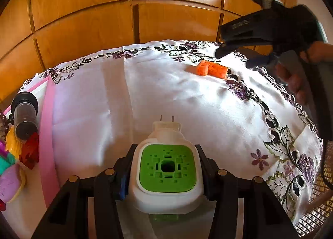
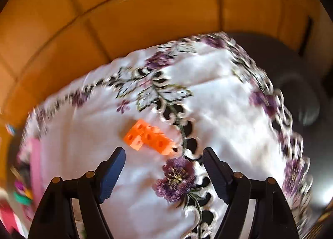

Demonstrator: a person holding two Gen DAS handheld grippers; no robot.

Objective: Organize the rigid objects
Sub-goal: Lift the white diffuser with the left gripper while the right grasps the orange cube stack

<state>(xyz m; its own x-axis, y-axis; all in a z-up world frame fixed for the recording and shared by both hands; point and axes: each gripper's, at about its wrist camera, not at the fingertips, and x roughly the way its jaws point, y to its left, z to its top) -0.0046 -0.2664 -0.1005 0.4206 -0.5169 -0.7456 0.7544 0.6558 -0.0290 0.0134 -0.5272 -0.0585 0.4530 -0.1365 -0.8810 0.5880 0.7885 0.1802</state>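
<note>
Two orange blocks (image 2: 148, 137) lie just beyond the open right tongs (image 2: 164, 174).

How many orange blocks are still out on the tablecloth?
1 orange block piece, L-shaped and possibly several joined cubes, lies near the embroidered border, just ahead of the open right gripper. None other shows.

A home, by the look of it, likely a bedroom or living room. Glossy wooden panels (image 1: 83, 31), like wardrobe doors, fill the wall behind the table. The table wears a white satin cloth (image 1: 145, 97) with purple embroidered flowers and cutwork edging. A woven cane surface (image 1: 318, 203) shows beside it. Bright toys (image 1: 12, 155) lie on a pink tray (image 1: 46, 135) at the side.
</note>
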